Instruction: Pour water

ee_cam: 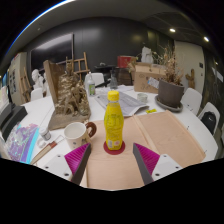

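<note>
Book: a colourful book [22, 142] lies flat at the tabletop's left edge, well left of the gripper's left finger.
Wooden model: a tall wooden model [67, 90] stands toward the back left of the tabletop, behind the mug.
Mug: a white mug [78, 132] stands upright just ahead of the left finger, left of the bottle and apart from it, its handle turned toward the bottle.
Left finger: its pink pad [76, 158] faces inward, below the mug.
Bottle: a yellow bottle [114, 121] with a yellow cap stands upright on a red base, resting on the brown mat [160, 133]; it sits just ahead of the fingers, in line with the gap between them, touching neither.
Gripper: the gripper [112, 163] is spread wide, holding nothing, with bare mat showing between its two fingers.
Right finger: its pink pad [147, 157] lies over the mat, right of the bottle.
Mat: it covers the middle of the white table [200, 135] and reaches toward the right edge.
Pot: a dark pot [171, 94] with dry stems stands at the back right of the tabletop, well beyond the fingers.
</note>
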The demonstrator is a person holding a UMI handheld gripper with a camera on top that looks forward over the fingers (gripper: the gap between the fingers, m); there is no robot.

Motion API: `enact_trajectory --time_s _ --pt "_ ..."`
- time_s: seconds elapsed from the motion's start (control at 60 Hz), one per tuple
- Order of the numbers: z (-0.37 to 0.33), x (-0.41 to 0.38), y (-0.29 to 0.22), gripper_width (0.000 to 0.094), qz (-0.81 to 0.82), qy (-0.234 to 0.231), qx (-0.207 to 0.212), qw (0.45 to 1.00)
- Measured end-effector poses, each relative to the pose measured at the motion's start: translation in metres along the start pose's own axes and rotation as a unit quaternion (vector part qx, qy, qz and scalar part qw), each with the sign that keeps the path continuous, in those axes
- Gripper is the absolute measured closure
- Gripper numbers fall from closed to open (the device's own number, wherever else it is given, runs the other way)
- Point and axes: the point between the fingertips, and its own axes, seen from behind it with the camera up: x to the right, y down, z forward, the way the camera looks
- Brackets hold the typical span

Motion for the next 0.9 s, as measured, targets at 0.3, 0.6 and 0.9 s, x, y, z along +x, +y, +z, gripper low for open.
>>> enact_trajectory --time_s 0.3,0.6,0.9 --pt "-0.184 -0.023 0.033 0.0075 -0.023 0.023 -0.033 0.999" --pt "-0.260 -0.029 0.044 0.0073 -0.066 0.042 -0.013 0.997" --pt "-0.275 -0.012 0.044 0.0075 -0.073 0.038 -0.020 0.996"
